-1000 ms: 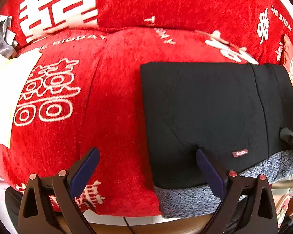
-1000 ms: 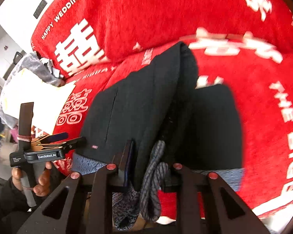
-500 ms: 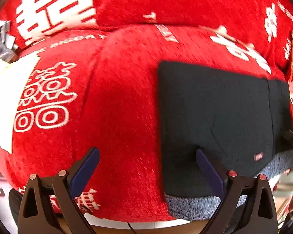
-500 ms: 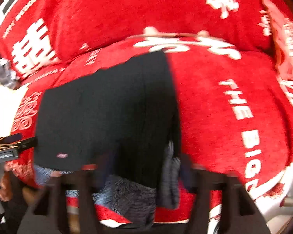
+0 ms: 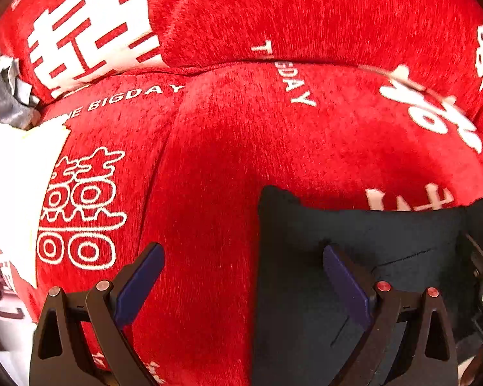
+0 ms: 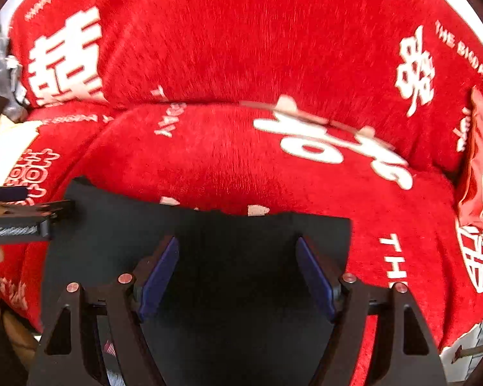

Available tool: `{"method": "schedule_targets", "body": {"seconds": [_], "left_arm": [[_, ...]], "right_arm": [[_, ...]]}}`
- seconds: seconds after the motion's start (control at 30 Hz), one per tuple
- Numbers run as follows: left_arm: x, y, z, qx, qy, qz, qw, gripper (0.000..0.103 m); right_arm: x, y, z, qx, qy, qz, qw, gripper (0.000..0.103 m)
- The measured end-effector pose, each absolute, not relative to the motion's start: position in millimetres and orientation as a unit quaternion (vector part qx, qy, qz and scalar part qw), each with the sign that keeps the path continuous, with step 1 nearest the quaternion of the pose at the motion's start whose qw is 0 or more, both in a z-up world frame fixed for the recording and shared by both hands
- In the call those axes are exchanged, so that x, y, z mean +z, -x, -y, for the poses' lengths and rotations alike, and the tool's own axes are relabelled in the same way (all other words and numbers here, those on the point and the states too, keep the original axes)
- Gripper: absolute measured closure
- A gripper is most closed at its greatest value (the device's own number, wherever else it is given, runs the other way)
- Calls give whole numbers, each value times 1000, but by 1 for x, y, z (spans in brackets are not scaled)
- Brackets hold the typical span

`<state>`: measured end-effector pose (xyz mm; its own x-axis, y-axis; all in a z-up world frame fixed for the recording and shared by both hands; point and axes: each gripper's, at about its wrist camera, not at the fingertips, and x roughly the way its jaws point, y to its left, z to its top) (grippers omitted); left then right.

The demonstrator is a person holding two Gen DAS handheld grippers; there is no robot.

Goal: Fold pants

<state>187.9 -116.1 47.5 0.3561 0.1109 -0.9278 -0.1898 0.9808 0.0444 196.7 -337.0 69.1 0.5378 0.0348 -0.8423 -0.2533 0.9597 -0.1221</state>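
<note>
the black pants [image 6: 209, 257] lie as a flat folded block on the near part of a red blanket [image 6: 241, 160] printed with white characters, which covers a cushioned seat; their far edge runs level across both views and they sit towards the seat's front edge. the right gripper [image 6: 238, 273] hangs right over the block, its jaws opening, with only the flat cloth below and nothing caught between the blue pads [image 6: 159, 273]. the left gripper [image 5: 241, 284] is spread wide and empty, one finger over bare red blanket and the other over the left edge of the pants. in the right wrist view it shows at the left, just beside the pants' corner. this looks like the release after a fold, so the task seems well along. if another fold is wanted, the next move calls for both jaws to pinch one edge through all layers and carry it across evenly; otherwise a light press to flatten the block should do.
</note>
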Motion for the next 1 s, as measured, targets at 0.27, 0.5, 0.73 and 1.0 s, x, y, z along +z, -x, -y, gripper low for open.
{"method": "schedule_targets", "body": {"seconds": [0.27, 0.5, 0.73, 1.0], "left_arm": [[32, -192, 120, 91, 29, -559, 824, 0], [46, -186, 120, 80, 31, -537, 839, 0], [60, -186, 125, 74, 44, -517, 852, 0], [47, -182, 128, 79, 38, -545, 834, 0]], "right_arm": [[37, -206, 355, 88, 74, -484, 867, 17], [45, -202, 353, 75, 81, -478, 871, 10], [71, -181, 339, 82, 101, -439, 889, 7], [42, -189, 353, 69, 75, -485, 868, 0]]}}
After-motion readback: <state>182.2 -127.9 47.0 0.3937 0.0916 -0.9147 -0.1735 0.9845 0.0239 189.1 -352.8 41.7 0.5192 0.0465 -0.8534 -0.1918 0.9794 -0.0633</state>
